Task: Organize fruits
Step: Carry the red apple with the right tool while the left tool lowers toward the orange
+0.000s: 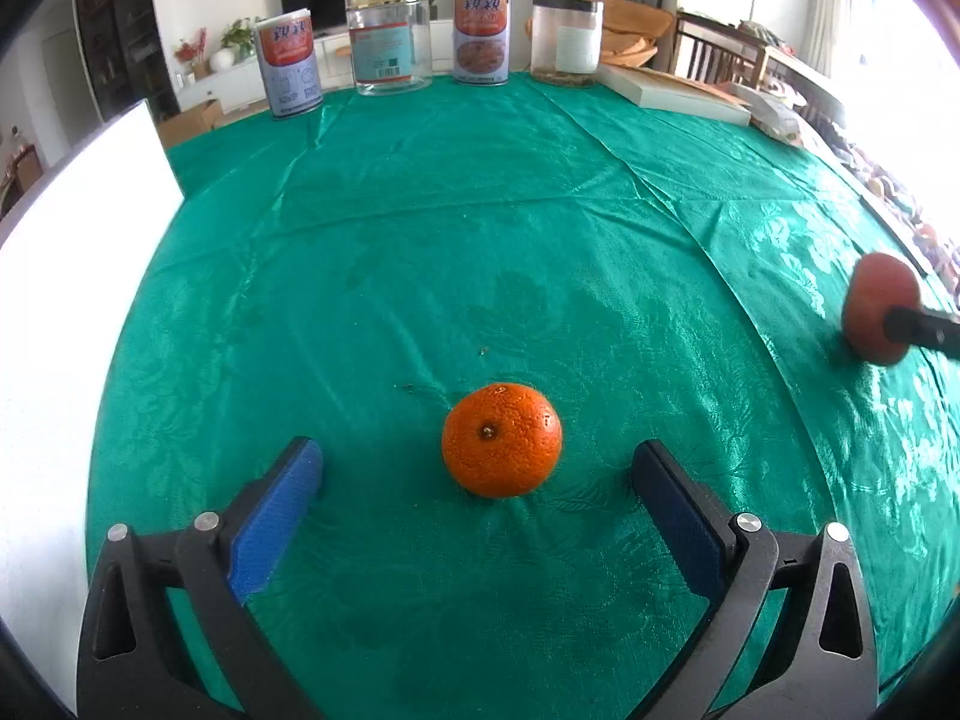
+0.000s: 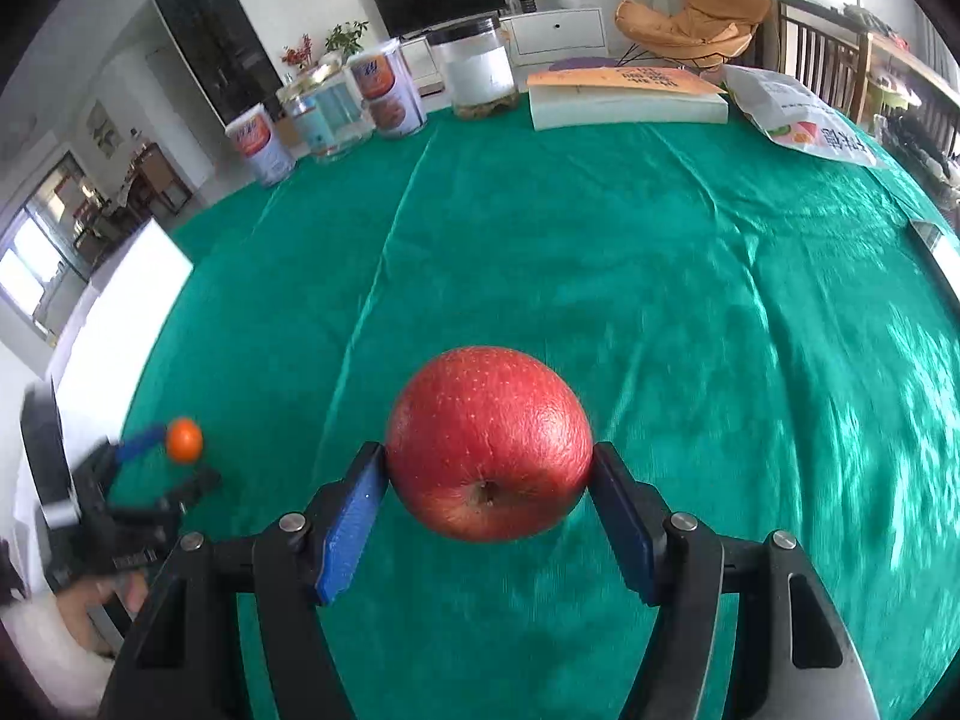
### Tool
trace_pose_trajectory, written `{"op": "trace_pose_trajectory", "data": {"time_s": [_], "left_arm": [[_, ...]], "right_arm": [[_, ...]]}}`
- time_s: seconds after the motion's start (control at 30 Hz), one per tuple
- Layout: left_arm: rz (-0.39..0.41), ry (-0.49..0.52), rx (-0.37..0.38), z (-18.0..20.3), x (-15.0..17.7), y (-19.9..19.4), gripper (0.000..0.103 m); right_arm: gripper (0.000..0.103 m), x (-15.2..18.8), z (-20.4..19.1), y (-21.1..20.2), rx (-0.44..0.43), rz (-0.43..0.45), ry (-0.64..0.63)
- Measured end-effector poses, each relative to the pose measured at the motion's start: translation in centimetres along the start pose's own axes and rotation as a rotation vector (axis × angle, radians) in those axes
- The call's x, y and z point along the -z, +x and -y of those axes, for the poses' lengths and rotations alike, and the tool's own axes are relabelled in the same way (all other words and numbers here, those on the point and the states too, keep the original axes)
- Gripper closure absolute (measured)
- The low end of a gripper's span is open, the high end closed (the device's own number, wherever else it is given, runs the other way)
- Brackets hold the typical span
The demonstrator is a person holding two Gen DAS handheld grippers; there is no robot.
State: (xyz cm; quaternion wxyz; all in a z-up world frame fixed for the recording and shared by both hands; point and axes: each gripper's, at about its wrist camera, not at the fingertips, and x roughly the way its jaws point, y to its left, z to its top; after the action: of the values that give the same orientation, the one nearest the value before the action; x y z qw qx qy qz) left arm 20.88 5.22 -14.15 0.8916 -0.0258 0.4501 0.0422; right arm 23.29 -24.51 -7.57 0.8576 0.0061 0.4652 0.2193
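Two grippers work over a green cloth (image 1: pixel 480 240). On the left gripper (image 1: pixel 477 468) the jaws stand wide, and an orange (image 1: pixel 501 440) sits on the cloth just ahead of the blue pads (image 1: pixel 276 516), centred in the gap with clear cloth on both sides; neither pad touches it. On the right gripper (image 2: pixel 489 468) the jaws are drawn in to about half their spread and grip a red apple (image 2: pixel 489 444), one pad pressed to each flank, stem hollow turned toward the camera. Whether the apple is lifted or touches the cloth I cannot tell.

From the left wrist view the apple shows far off at the right edge, well apart from the orange. From the right wrist view the orange shows small at the left, between the other gripper's pads.

Open cloth runs ahead of both grippers. Along the far edge stand two cans (image 1: pixel 288 63), a clear jar (image 1: pixel 389 39) between them, and a dark-lidded jar (image 1: pixel 566 39); a book (image 2: pixel 627 99) and a bag (image 2: pixel 801 117) lie toward the far right. A white board (image 1: pixel 66 276) borders the cloth on the left
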Motion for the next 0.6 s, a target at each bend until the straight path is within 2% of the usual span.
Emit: {"op": "trace_pose_trajectory", "data": {"time_s": [0.17, 0.3, 0.4, 0.6], "left_arm": [[0.000, 0.000, 0.000, 0.0, 0.0, 0.0, 0.000], [0.000, 0.000, 0.000, 0.0, 0.0, 0.0, 0.000], [0.000, 0.000, 0.000, 0.0, 0.0, 0.0, 0.000], [0.000, 0.000, 0.000, 0.0, 0.0, 0.0, 0.000]], "right_arm": [[0.035, 4.6, 0.4, -2.8, -0.025, 0.025, 0.042], [0.035, 6.7, 0.6, -4.1, -0.047, 0.024, 0.065], [0.035, 8.0, 0.6, -4.6, -0.057, -0.015, 0.066], [0.035, 9.5, 1.2, -5.5, -0.021, -0.051, 0.067]]}}
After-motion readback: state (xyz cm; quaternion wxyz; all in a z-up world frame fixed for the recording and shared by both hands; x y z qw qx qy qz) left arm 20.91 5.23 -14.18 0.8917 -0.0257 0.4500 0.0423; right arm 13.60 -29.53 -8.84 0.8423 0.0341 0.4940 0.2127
